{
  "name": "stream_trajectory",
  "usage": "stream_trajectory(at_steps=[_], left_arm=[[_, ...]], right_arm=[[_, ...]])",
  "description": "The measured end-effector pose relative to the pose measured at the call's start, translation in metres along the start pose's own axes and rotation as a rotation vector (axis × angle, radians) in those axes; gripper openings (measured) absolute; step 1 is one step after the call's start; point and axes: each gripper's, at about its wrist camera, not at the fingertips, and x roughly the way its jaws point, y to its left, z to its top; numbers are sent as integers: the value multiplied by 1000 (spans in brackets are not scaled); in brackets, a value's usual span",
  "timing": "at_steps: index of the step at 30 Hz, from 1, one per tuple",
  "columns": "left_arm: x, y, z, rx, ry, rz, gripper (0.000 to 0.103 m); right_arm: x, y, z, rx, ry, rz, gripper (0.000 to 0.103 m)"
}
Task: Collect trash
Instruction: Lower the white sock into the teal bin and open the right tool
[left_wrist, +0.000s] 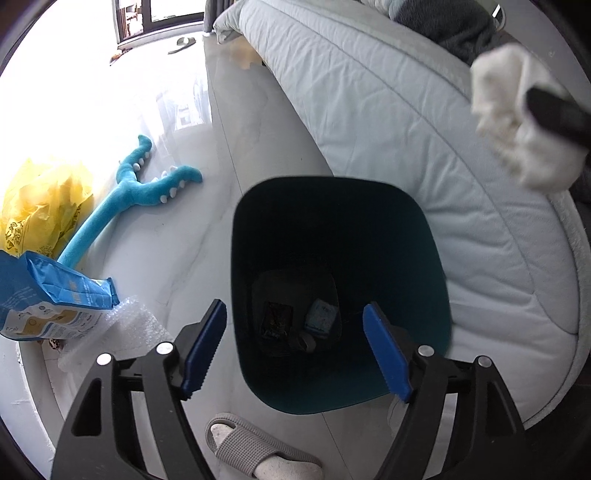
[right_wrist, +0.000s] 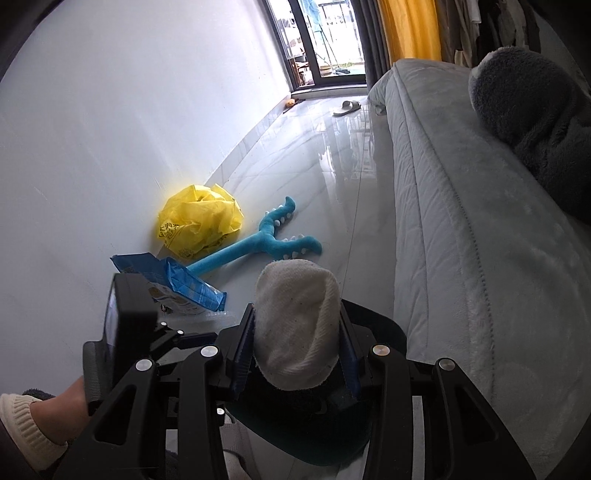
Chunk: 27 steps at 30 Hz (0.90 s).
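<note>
1. My left gripper (left_wrist: 295, 347) hangs over the dark bin (left_wrist: 436, 258), jaws spread wide with nothing between them; a few scraps lie at the bin's bottom.
2. My right gripper (right_wrist: 295, 354) has its jaws partly closed on a white wad of cloth (right_wrist: 297, 325), pads pressing both its sides, just above the bin's rim (right_wrist: 388, 328).
3. In the left wrist view the same wad (left_wrist: 517, 122) shows blurred at upper right, in front of the grey bed (left_wrist: 388, 110).
4. On the floor (left_wrist: 177, 240) by the wall lie a yellow plastic bag (right_wrist: 199, 221), a blue packet (right_wrist: 188, 284), bubble wrap (left_wrist: 122, 332) and a blue plush toy (right_wrist: 258, 243).
5. A slippered foot (left_wrist: 255, 458) stands beside the bin.
</note>
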Motion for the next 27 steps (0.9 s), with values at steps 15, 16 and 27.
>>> stream_trajectory(at_steps=[15, 16, 27], left_arm=[[-65, 26, 15, -58, -211, -18, 82], [-74, 25, 19, -59, -239, -19, 82], [-127, 8, 39, -39, -402, -54, 85]], right_arm=[[74, 0, -29, 3, 188, -47, 42], [78, 2, -29, -3, 196, -53, 42], [95, -6, -44, -17, 263, -92, 44]])
